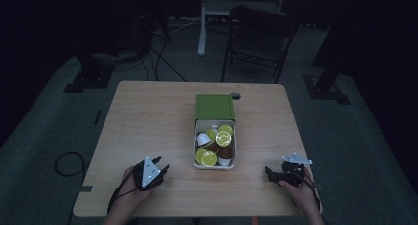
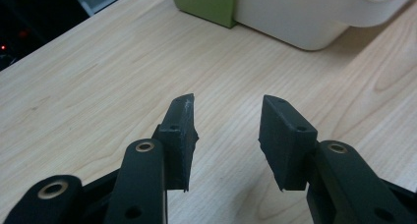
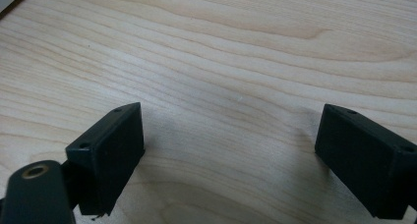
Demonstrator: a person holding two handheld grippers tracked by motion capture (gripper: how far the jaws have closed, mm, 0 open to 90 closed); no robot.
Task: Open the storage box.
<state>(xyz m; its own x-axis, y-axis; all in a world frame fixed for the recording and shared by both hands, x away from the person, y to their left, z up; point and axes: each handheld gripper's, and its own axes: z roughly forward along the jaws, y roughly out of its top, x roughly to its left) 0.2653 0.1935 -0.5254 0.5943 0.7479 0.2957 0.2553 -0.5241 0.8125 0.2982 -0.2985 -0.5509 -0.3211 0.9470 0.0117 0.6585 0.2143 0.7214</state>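
A white box [image 1: 215,165] stands at the middle of the wooden table [image 1: 148,116], holding several yellow-lidded brown capsules [image 1: 223,138] and one white capsule [image 1: 202,139]. Its green lid [image 1: 214,106] lies against the far end. My left gripper [image 1: 162,165] rests on the table left of the box, open, with bare wood between its jaws [image 2: 226,103]. The left gripper view has the white box [image 2: 295,17] and green lid [image 2: 206,3] just ahead. My right gripper [image 1: 269,172] sits right of the box, jaws wide open over bare wood [image 3: 231,111].
A dark folding chair [image 1: 259,40] and a white stand [image 1: 203,22] are beyond the table's far edge. Cables [image 1: 69,163] trail on the floor at the left. A small round hole [image 1: 235,94] marks the tabletop behind the lid. The room is dim.
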